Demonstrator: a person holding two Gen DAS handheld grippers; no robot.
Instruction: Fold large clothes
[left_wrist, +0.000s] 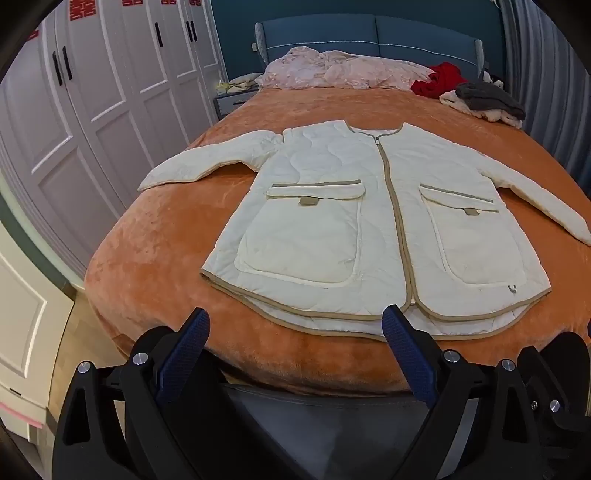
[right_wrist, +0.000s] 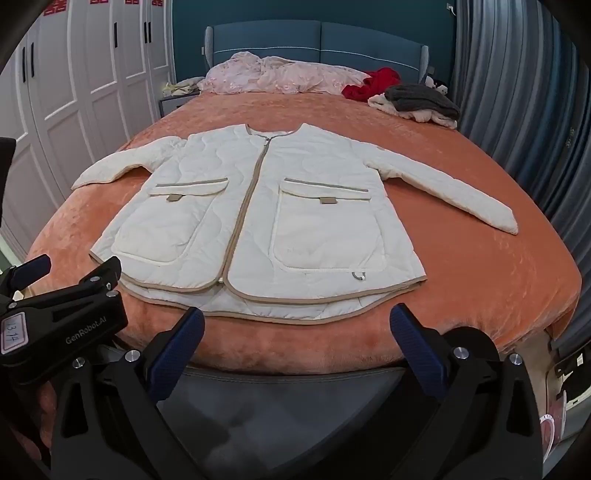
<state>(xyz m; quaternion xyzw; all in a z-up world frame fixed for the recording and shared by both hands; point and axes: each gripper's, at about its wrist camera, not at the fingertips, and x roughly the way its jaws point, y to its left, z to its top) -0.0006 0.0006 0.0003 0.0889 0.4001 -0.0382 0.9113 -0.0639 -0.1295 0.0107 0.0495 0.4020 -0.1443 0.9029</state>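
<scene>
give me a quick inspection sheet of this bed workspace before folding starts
surface: bed, orange blanket, smooth
job's things: jacket flat, front up, zipped, sleeves out
clutter: pink bedding, red cloth, grey pile by the headboard, apart from the jacket
grippers: left gripper and right gripper open, empty, at the foot edge, short of the hem
cables: nothing seen
surroundings: wardrobe left, curtain right

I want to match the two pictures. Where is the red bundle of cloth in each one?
Left wrist view: the red bundle of cloth lies upper right, near the blue headboard.
Right wrist view: red bundle sits upper centre-right.
Shared landmark: the grey knitted garment lies just right of it.
</scene>
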